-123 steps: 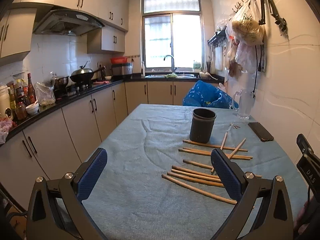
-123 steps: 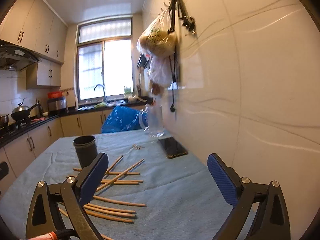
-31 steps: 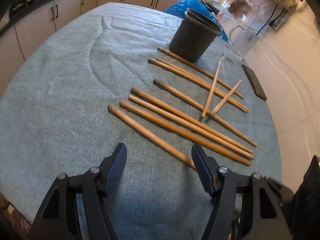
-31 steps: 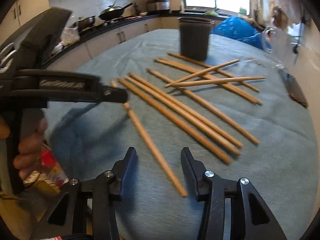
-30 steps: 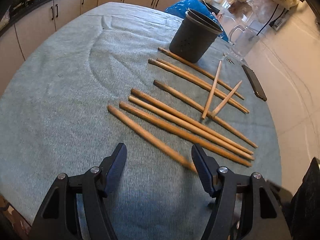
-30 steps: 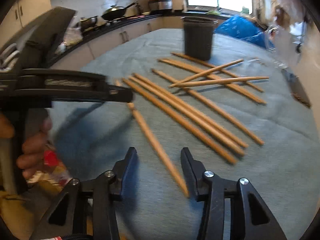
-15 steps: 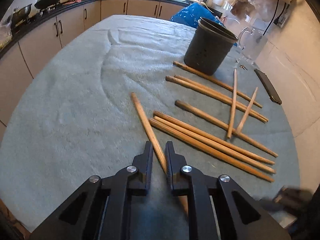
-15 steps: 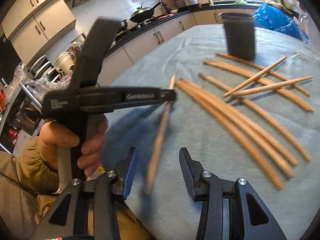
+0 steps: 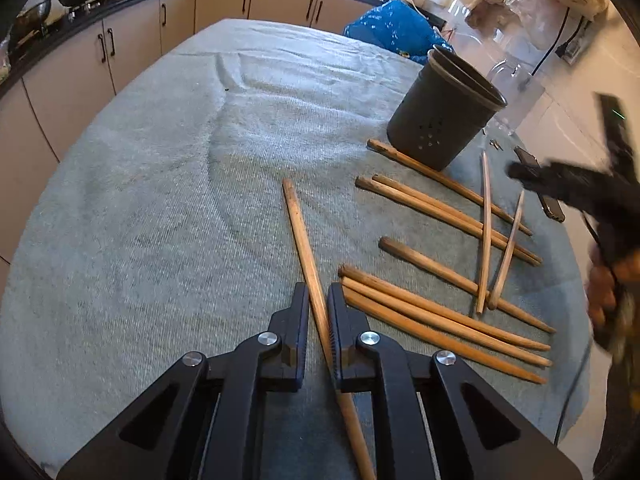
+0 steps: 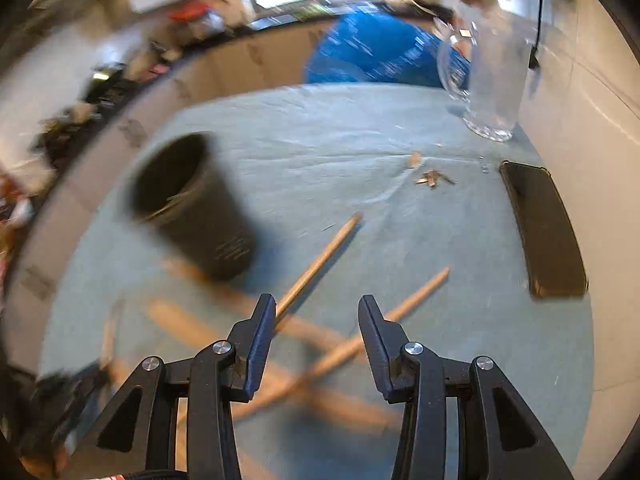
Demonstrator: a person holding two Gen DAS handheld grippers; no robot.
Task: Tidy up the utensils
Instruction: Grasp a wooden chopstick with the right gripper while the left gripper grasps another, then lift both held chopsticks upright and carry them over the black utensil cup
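Between left tool (image 9: 319, 300) tips: chopstick (image 9: 301, 228)

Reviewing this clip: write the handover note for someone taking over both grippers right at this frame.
Left gripper: shut on one chopstick, gripped along its shaft, thick end pointing away.
Right gripper: open, empty, above the two crossed chopsticks near the phone.
Dark utensil holder: upright on the grey cloth; the blurred right view shows no chopsticks in it.
Done: first chopstick picked up.
Left: drop it into the holder, then the others lying loose between the holder and the table's near edge.
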